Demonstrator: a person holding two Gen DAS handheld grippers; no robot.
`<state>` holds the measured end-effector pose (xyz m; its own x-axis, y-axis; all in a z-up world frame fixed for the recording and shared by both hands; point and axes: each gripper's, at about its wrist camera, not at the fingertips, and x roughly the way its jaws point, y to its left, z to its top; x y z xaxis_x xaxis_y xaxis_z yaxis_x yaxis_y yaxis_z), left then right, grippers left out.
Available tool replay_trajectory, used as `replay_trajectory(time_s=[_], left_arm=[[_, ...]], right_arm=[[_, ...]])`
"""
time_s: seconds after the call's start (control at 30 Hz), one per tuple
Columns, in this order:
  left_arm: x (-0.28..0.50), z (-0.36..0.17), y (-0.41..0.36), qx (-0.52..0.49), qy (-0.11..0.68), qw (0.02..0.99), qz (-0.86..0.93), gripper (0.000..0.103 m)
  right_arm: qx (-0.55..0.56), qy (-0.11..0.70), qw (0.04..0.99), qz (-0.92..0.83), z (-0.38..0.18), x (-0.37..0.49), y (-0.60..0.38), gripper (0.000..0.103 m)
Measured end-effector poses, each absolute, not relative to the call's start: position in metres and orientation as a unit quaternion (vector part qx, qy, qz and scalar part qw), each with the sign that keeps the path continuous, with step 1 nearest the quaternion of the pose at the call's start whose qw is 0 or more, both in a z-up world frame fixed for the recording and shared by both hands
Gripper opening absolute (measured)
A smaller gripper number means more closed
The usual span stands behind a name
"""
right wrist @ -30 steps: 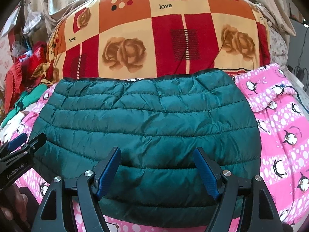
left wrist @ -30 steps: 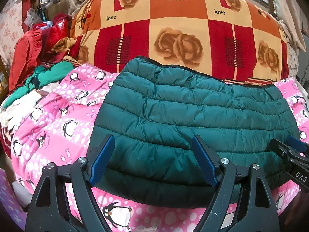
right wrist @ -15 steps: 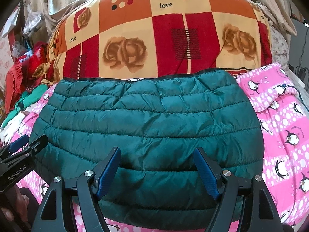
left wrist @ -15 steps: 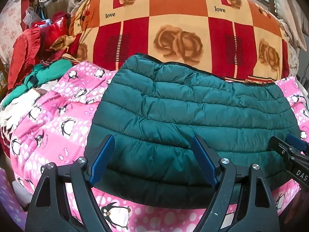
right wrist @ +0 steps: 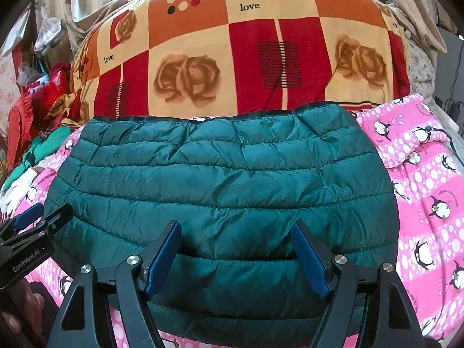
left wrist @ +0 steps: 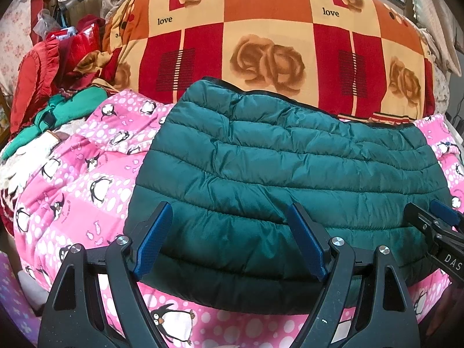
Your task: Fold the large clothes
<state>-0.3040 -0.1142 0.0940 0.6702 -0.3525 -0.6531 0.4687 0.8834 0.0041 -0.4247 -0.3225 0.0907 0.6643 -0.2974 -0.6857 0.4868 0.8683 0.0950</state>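
A dark green quilted puffer jacket (left wrist: 284,174) lies folded flat on a pink penguin-print bedspread (left wrist: 87,179); it also shows in the right wrist view (right wrist: 223,185). My left gripper (left wrist: 229,229) is open and empty, held just above the jacket's near left part. My right gripper (right wrist: 236,249) is open and empty above the jacket's near middle. The right gripper's tips show at the right edge of the left wrist view (left wrist: 435,220). The left gripper shows at the left edge of the right wrist view (right wrist: 34,223).
A big red, orange and cream rose-print quilt (left wrist: 261,34) is piled behind the jacket. Red and green clothes (left wrist: 52,87) are heaped at the far left. A bunched fold of the pink bedspread (right wrist: 406,133) lies right of the jacket.
Both grippers stay open over the jacket. The left wrist view has shifted slightly, so the jacket sits a little further right and lower in it. The jacket itself has not moved.
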Motion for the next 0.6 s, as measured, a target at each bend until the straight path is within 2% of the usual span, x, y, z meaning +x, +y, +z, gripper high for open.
replay_trajectory(time_s=[0.6], left_arm=[[-0.3029, 0.0926, -0.1177, 0.088, 0.337, 0.909, -0.227, 0.082]], right_arm=[[0.136, 0.350, 0.901, -0.217, 0.0903, -0.4207, -0.3247, 0.075]])
